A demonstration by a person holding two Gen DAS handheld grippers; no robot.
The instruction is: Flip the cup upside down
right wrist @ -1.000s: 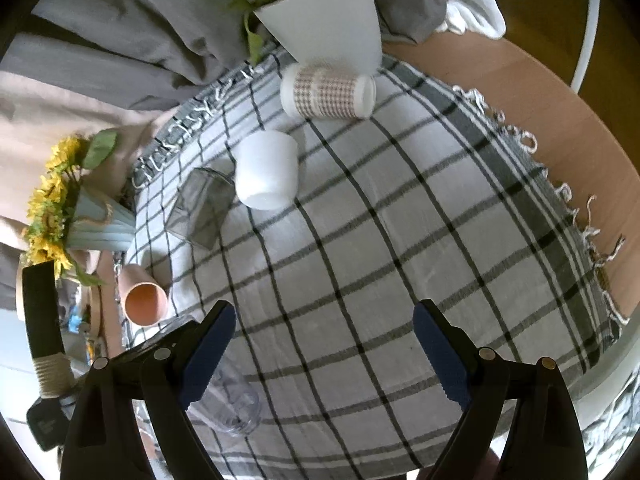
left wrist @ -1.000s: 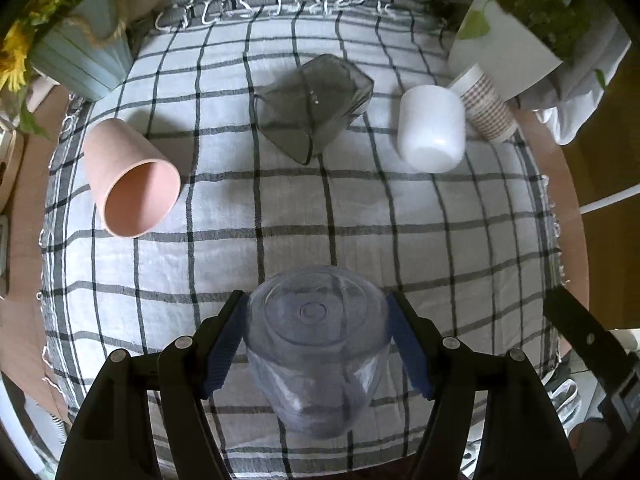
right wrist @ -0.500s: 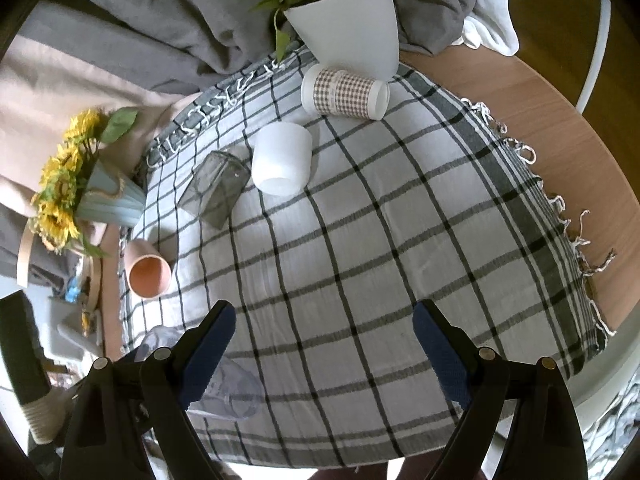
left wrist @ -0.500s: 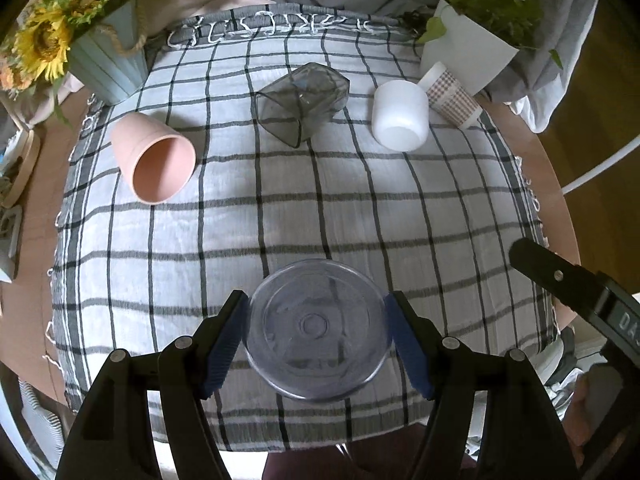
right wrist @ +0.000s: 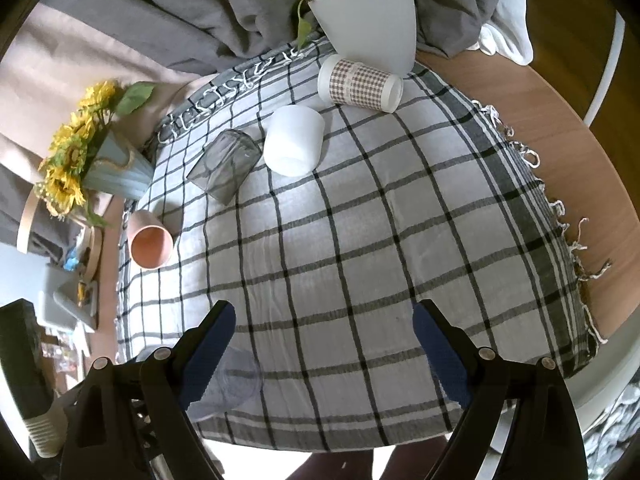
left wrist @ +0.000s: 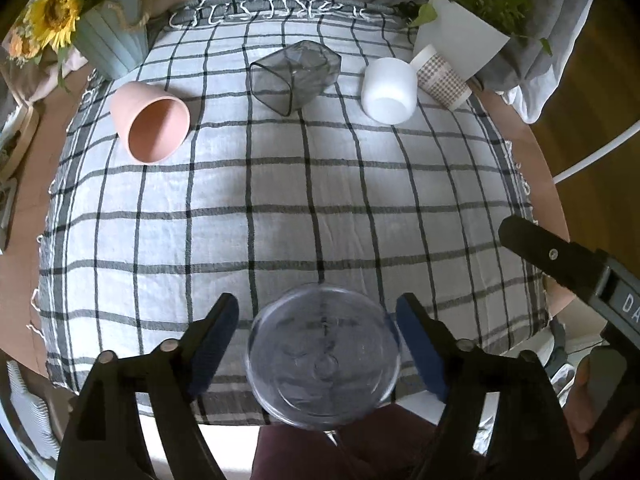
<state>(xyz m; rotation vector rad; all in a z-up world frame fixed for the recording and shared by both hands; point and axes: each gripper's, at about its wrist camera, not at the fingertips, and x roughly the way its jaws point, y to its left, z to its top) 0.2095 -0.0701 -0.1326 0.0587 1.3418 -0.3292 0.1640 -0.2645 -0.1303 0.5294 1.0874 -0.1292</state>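
A clear plastic cup stands base up on the checked cloth at the table's near edge. My left gripper is open, its blue pads apart from the cup on either side. The cup also shows in the right wrist view, low left behind a finger. My right gripper is open and empty above the cloth's near edge. Several other cups lie on their sides at the far side: a pink cup, a smoky glass, a white cup and a checked paper cup.
A blue pot of sunflowers stands at the far left and a white plant pot at the far right. Grey fabric is bunched behind the table. The wooden table edge curves round the cloth on the right.
The left gripper's fingers have opened off the clear cup, which now stands base up on the cloth. Both cameras have risen and pulled back.
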